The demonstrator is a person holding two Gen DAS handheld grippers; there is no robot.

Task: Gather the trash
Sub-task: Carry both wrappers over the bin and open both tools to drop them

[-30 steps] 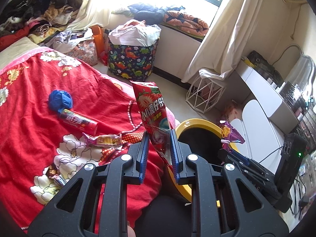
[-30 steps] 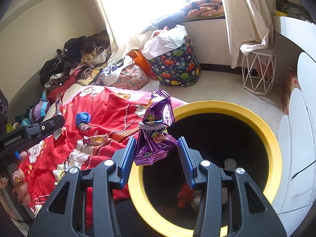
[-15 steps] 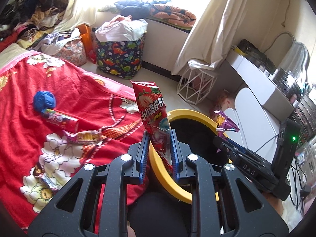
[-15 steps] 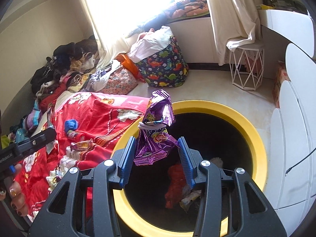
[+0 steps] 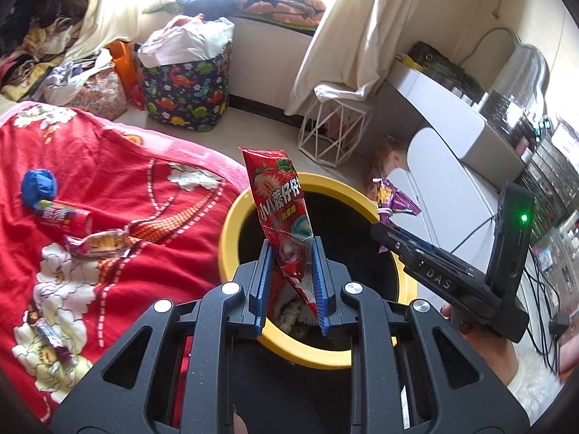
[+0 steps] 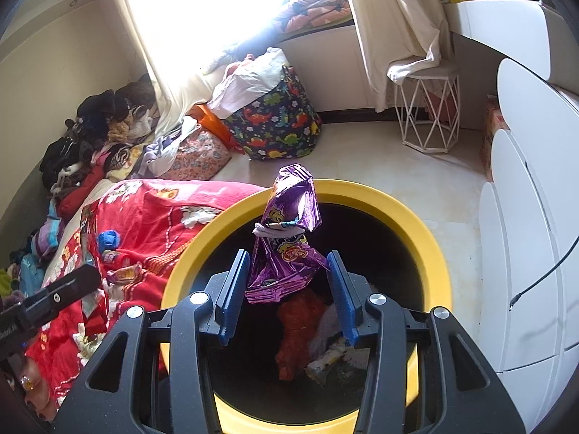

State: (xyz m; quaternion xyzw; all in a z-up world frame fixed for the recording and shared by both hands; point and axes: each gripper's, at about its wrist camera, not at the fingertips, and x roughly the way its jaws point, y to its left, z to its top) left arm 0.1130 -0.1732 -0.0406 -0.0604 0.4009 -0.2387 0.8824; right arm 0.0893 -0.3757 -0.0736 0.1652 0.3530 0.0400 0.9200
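Left tongs (image 5: 291, 282) were clamped on a red strawberry wrapper (image 5: 280, 213), held upright over the yellow-rimmed bin (image 5: 231, 231). Right tongs (image 6: 286, 289) gripped a crumpled purple wrapper (image 6: 286, 249) above the bin's mouth. More wrappers (image 5: 97, 244) lay on the red bedspread (image 5: 119, 166).

A bed with a red flower-patterned blanket (image 5: 108, 166) carries loose litter. Toward its far edge lies a crumpled blue ball (image 5: 39, 183), touching a red cylindrical candy tube (image 5: 63, 216). Nearer the bed's right edge lies a pink-ended snack wrapper (image 5: 97, 244). Another small wrapper (image 5: 49, 340) lies near the blanket's near edge. On the pale floor (image 6: 416, 184) beside the bed stands a yellow-rimmed black bin (image 6: 432, 249).
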